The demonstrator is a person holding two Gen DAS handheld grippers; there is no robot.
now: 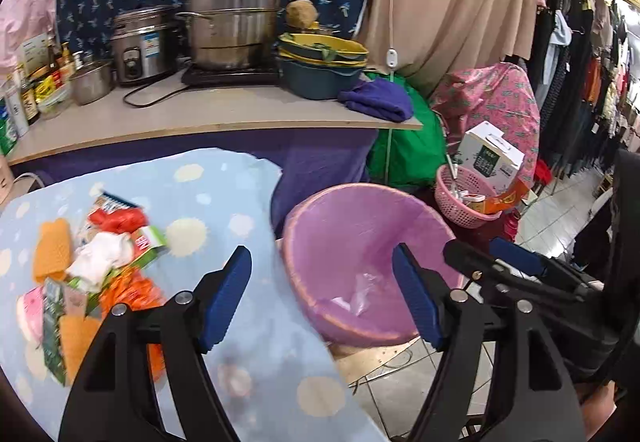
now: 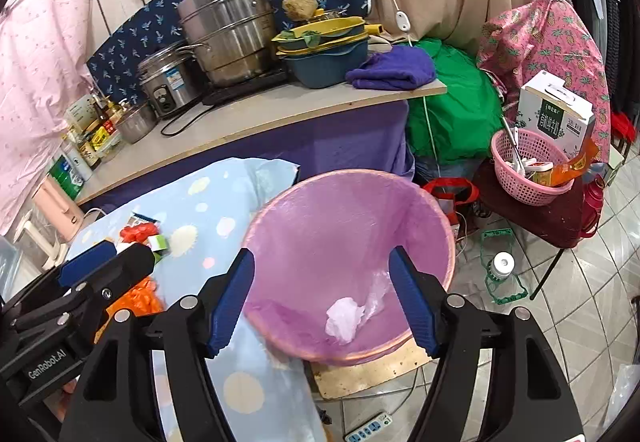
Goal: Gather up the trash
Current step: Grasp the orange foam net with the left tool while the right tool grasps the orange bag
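- Here the left gripper (image 1: pixel 322 300) has its ribbed blue pads spread wide apart with nothing between them; it hangs over the near edge of the table, beside the bin.
- The right gripper (image 2: pixel 322 302) is likewise spread wide and empty, poised above the mouth of the trash bin (image 2: pixel 424 209).
- The bin is round and lined with a thin, translucent purple bag; it stands on the floor just right of the table.
- At the bottom of the liner lies a crumpled white wad (image 2: pixel 343 320), soft and papery, next to a scrap of clear film.
- More trash sits in a loose heap (image 1: pixel 94 266) on the left part of the table: glossy red and orange wrappers, a crumpled white tissue, flat green cartons, and orange waffle-textured pieces.
- The table wears a soft pale-blue cloth (image 2: pixel 224 201) printed with cream and pink dots.
- Farther back, a pale laminate counter (image 1: pixel 224 113) carries a tall stainless steamer pot (image 1: pixel 234 13), a rice cooker (image 1: pixel 140 45), stacked plastic basins and a folded purple towel (image 1: pixel 378 99).
- To the right, a pink perforated basket (image 2: pixel 528 169) rests on a dark stool, over glossy pale floor tiles (image 2: pixel 592 306).
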